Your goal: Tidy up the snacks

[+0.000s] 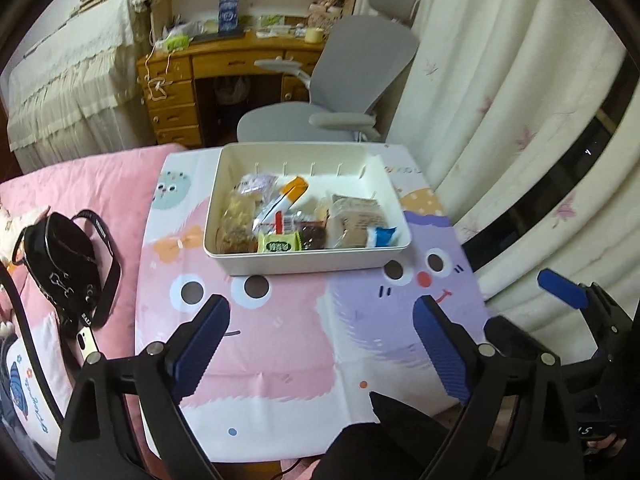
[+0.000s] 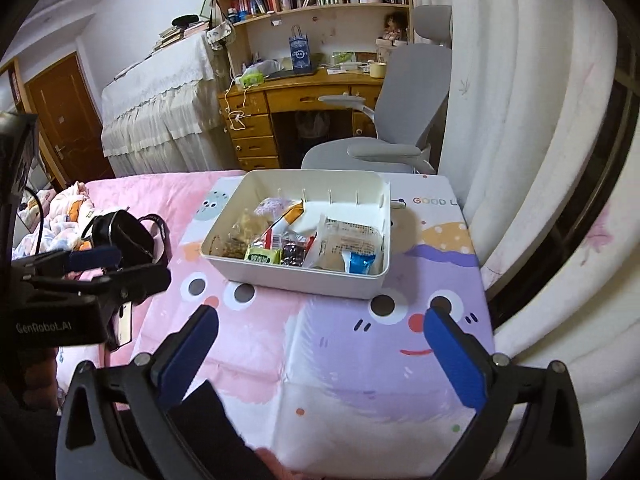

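Note:
A white plastic bin (image 1: 304, 266) stands on a cartoon-printed mat (image 1: 280, 340) and holds several snack packets: a green one (image 1: 279, 245), a blue-and-white one (image 1: 382, 236) and a large clear-wrapped one (image 1: 354, 220). The bin also shows in the right wrist view (image 2: 296, 280). My left gripper (image 1: 322, 308) is open and empty, held back from the bin's near side. My right gripper (image 2: 320, 318) is open and empty, also short of the bin. The right gripper shows at the right edge of the left wrist view (image 1: 568, 292); the left one shows at the left edge of the right wrist view (image 2: 96, 258).
A black handbag (image 1: 64, 264) and a phone (image 1: 86, 342) lie on the pink bed cover left of the mat. A grey office chair (image 1: 340, 92), a wooden desk (image 1: 224, 64) and cream curtains (image 1: 500, 120) stand beyond and to the right.

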`<state>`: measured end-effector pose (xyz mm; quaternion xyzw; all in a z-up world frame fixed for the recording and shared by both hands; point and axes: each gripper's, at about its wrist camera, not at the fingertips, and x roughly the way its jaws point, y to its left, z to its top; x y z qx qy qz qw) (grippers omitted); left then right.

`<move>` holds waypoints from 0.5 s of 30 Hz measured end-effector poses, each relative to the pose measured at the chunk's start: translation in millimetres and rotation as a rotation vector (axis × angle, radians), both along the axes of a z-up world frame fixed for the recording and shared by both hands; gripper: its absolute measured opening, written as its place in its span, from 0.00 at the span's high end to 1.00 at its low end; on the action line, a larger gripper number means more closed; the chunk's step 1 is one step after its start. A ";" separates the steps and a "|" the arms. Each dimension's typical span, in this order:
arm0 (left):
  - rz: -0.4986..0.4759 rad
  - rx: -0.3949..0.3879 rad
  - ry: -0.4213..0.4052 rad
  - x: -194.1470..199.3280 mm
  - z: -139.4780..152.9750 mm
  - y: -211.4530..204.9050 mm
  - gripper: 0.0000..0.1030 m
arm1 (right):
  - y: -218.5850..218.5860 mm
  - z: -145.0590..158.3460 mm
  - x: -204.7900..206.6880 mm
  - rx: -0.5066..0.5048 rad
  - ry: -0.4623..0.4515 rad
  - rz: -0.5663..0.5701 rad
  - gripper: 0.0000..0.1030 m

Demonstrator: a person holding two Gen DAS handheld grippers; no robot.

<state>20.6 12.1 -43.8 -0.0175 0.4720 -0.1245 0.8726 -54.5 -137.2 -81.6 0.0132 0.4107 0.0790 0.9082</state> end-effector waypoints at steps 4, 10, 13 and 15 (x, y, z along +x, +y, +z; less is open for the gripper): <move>0.001 0.017 0.002 -20.3 5.8 -1.8 0.03 | -4.6 8.8 -14.1 0.006 0.069 -0.029 0.00; 0.031 0.072 0.046 -52.1 -2.2 3.4 0.01 | 1.4 -5.0 -43.0 0.043 0.169 -0.060 0.00; 0.065 0.084 0.019 -62.2 0.4 8.5 0.01 | 4.9 -5.1 -53.9 0.044 0.163 -0.071 0.00; 0.091 0.096 0.004 -67.6 0.2 10.6 0.01 | 9.3 -4.3 -59.8 0.037 0.150 -0.069 0.00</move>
